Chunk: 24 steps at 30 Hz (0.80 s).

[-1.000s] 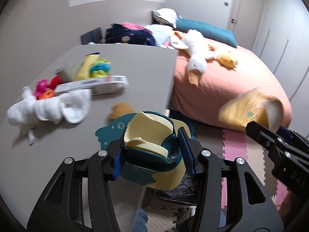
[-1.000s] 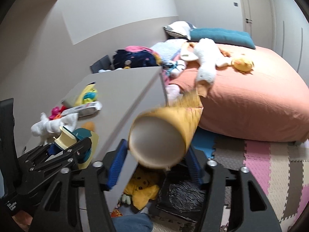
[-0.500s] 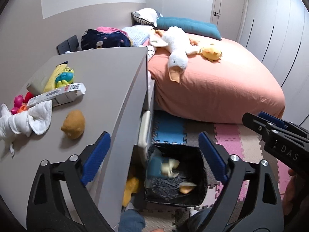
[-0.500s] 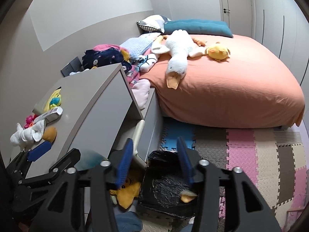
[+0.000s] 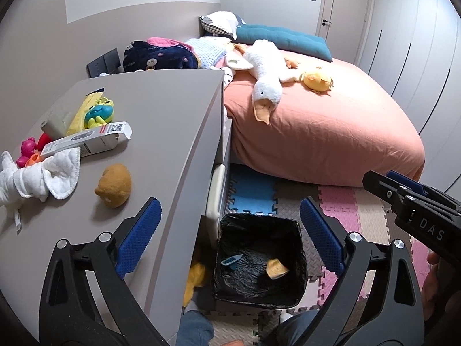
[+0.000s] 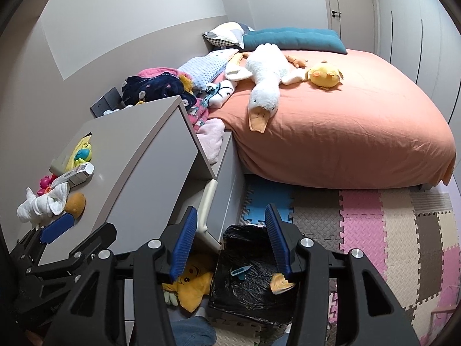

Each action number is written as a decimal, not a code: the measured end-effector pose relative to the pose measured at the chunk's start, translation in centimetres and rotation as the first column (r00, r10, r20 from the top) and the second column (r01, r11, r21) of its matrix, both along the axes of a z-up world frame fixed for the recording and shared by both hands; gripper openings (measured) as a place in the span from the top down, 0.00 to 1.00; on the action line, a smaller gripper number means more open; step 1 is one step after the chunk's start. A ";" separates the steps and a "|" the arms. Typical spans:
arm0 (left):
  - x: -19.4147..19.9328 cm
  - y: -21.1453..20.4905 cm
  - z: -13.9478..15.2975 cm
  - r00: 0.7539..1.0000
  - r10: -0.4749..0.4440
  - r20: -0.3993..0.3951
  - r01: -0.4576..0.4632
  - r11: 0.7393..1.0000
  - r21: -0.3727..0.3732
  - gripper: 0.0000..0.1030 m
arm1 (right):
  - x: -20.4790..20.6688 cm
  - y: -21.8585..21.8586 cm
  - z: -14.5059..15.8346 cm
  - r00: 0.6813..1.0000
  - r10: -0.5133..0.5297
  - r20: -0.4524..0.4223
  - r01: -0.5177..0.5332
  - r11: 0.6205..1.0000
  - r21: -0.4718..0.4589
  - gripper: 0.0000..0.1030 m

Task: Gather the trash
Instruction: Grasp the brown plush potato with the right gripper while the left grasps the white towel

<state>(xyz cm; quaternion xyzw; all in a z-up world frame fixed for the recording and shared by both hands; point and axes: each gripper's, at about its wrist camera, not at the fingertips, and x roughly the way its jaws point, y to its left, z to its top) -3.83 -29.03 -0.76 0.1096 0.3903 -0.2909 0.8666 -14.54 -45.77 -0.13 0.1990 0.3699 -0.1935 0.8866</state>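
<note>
Both the left gripper (image 5: 229, 238) and right gripper (image 6: 230, 242) hang empty, jaws apart, above the black-lined bin (image 5: 299, 259); next trash, the opened carton (image 5: 86, 141) on the desk (image 5: 161, 121), looks light and crushable, so pinch its long flat sides

both wrist views angled down from above, sharing bin (image 5: 259, 259) (image 6: 253, 282), bed (image 5: 317, 132) (image 6: 345, 132)

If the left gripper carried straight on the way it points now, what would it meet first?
Most likely the black-lined trash bin on the floor; the left gripper, open and empty, points down toward it, though depth is uncertain.
</note>
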 end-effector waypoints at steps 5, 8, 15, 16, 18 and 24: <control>0.2 0.9 0.4 1.000 0.008 0.009 -0.008 1.000 0.000 0.09 | 0.5 0.8 0.3 1.000 0.015 0.004 -0.015 1.000 -0.004 0.51; 0.5 1.6 0.6 1.000 0.023 0.007 -0.023 1.000 0.005 0.09 | 0.9 1.5 0.3 0.999 0.032 0.007 -0.032 0.999 -0.002 0.50; 1.8 4.5 0.8 0.996 0.086 0.015 -0.086 0.996 0.017 0.09 | 2.5 4.0 0.4 0.996 0.092 0.011 -0.092 0.996 -0.005 0.48; 2.0 5.1 0.9 0.995 0.096 0.014 -0.096 0.995 0.013 0.09 | 2.8 4.4 0.3 0.995 0.102 0.012 -0.102 0.995 -0.005 0.47; 2.3 6.4 1.1 0.992 0.122 0.024 -0.122 0.993 0.007 0.09 | 3.3 5.2 0.3 0.993 0.119 0.013 -0.119 0.993 -0.007 0.47; 3.4 9.5 1.6 0.980 0.194 0.035 -0.195 0.981 -0.003 0.09 | 5.1 7.5 0.2 0.985 0.170 0.010 -0.170 0.986 -0.005 0.45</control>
